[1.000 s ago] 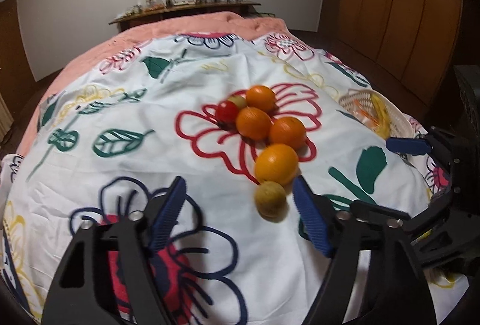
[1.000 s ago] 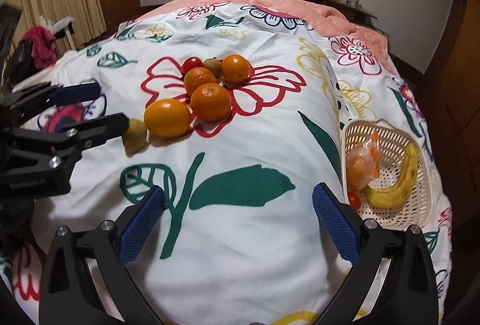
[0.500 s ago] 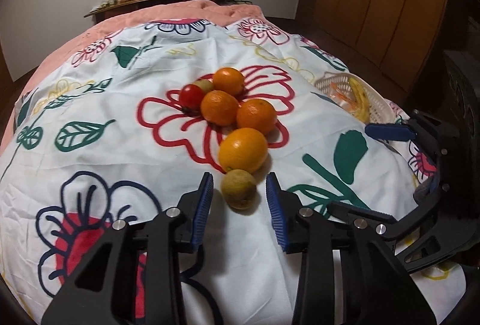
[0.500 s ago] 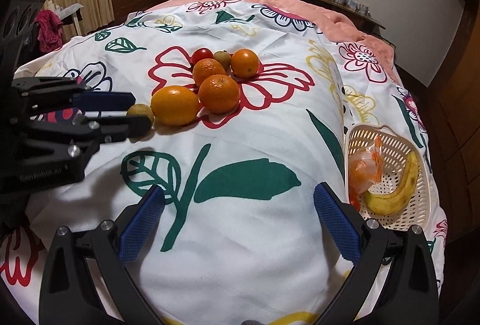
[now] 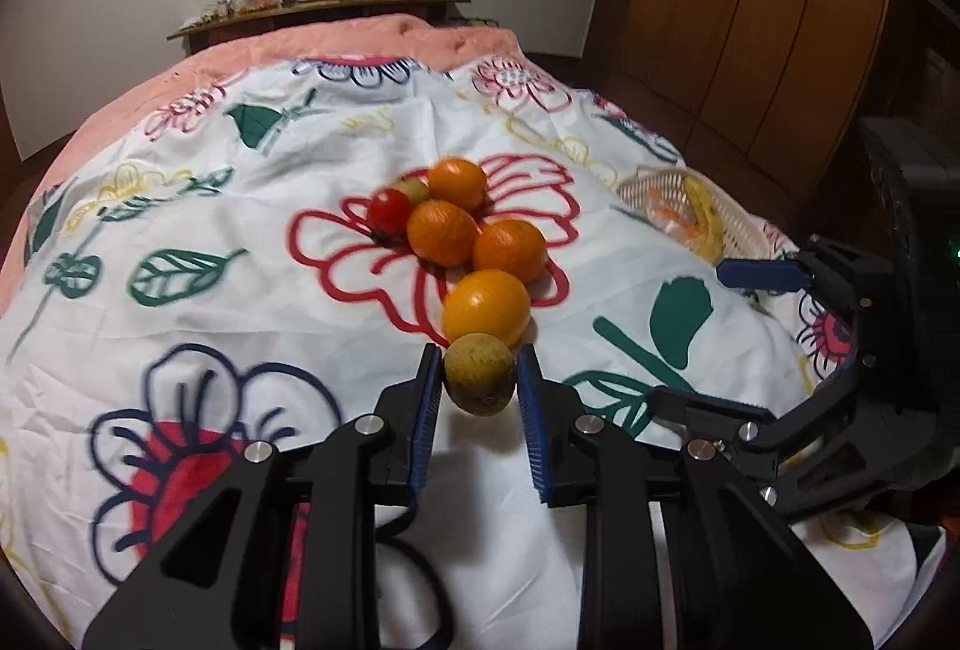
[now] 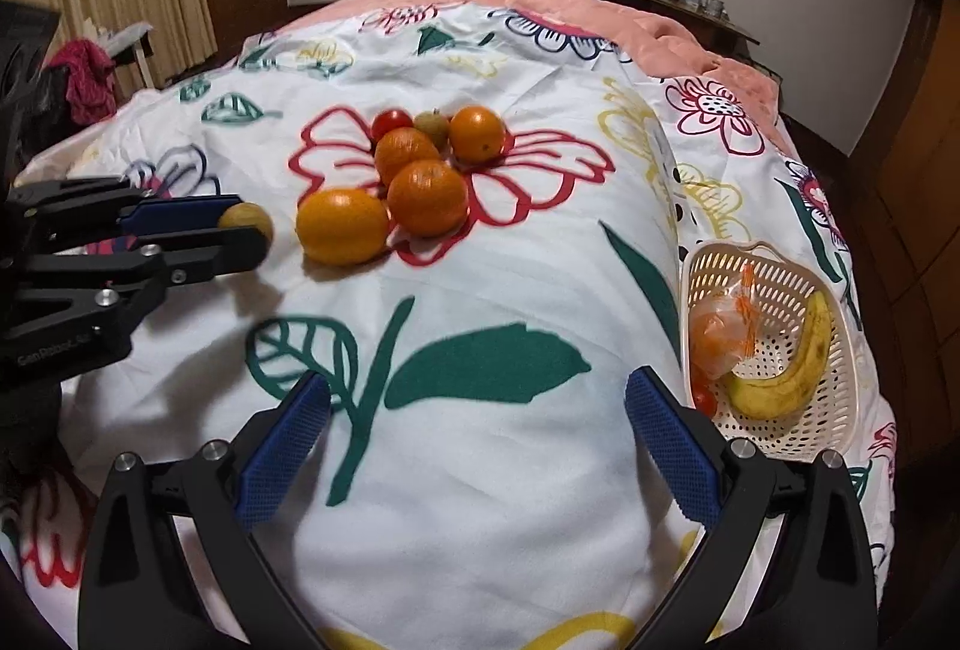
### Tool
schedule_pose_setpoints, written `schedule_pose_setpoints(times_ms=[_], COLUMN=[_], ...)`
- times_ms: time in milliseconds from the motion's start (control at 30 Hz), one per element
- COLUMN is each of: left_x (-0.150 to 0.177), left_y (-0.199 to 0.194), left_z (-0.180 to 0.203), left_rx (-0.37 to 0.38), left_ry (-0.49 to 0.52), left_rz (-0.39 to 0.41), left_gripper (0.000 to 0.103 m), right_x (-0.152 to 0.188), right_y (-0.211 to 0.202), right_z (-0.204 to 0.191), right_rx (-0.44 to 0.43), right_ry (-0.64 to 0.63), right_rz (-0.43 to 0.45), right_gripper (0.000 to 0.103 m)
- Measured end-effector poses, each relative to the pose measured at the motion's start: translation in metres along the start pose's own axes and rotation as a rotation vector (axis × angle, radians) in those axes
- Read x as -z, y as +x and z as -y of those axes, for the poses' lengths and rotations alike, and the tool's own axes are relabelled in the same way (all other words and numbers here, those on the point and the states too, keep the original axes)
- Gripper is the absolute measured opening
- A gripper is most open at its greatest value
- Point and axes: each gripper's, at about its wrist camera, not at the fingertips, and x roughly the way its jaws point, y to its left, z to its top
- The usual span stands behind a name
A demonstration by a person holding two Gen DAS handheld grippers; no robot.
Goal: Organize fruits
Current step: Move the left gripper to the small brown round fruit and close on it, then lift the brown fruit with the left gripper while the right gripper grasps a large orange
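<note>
My left gripper (image 5: 478, 357) is shut on a small brown-green fruit (image 5: 480, 374), its blue pads (image 5: 426, 398) pressing both sides, low over the flowered bedsheet (image 5: 252, 290). In the right wrist view that same fruit (image 6: 252, 217) sits at the left gripper's (image 6: 240, 230) tips, just left of a big orange (image 6: 342, 225). Behind it lie three more oranges (image 5: 443, 232), a red tomato (image 5: 390, 210) and another brown-green fruit (image 5: 413, 188). My right gripper (image 6: 478, 392) stands open above a green leaf print, holding nothing.
A cream plastic basket (image 6: 774, 257) at the bed's right edge holds a banana (image 6: 786, 380) and a clear bag of fruit (image 6: 717, 332). A wooden wardrobe (image 5: 750, 20) rises to the right. A shelf (image 5: 324, 11) with small items stands beyond the bed.
The left gripper moved up to the brown-green fruit and its jaws closed from wide open onto it. The right gripper stayed where it was, open.
</note>
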Motion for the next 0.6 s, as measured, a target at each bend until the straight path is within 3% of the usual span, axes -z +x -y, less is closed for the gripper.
schedule_pose_setpoints(times_ms=[167, 367, 600], left_x=[-0.006, -0.009, -0.004], left_y=[-0.023, -0.044, -0.054], left_z=[-0.015, -0.034, -0.054], left_rx=[-0.048, -0.088, -0.104], left_ry=[-0.032, -0.074, -0.122], left_rz=[0.060, 0.111, 0.134], left_gripper=[0.026, 0.026, 0.026], right_x=[-0.019, -0.042, -0.055], right_y=[-0.015, -0.005, 0.023], right_z=[-0.007, -0.023, -0.037], right_rx=[-0.040, -0.142, -0.227], right_ry=[0.010, 0.026, 0.055], right_rz=[0.064, 0.042, -0.036], right_gripper=[0.098, 0.090, 0.066])
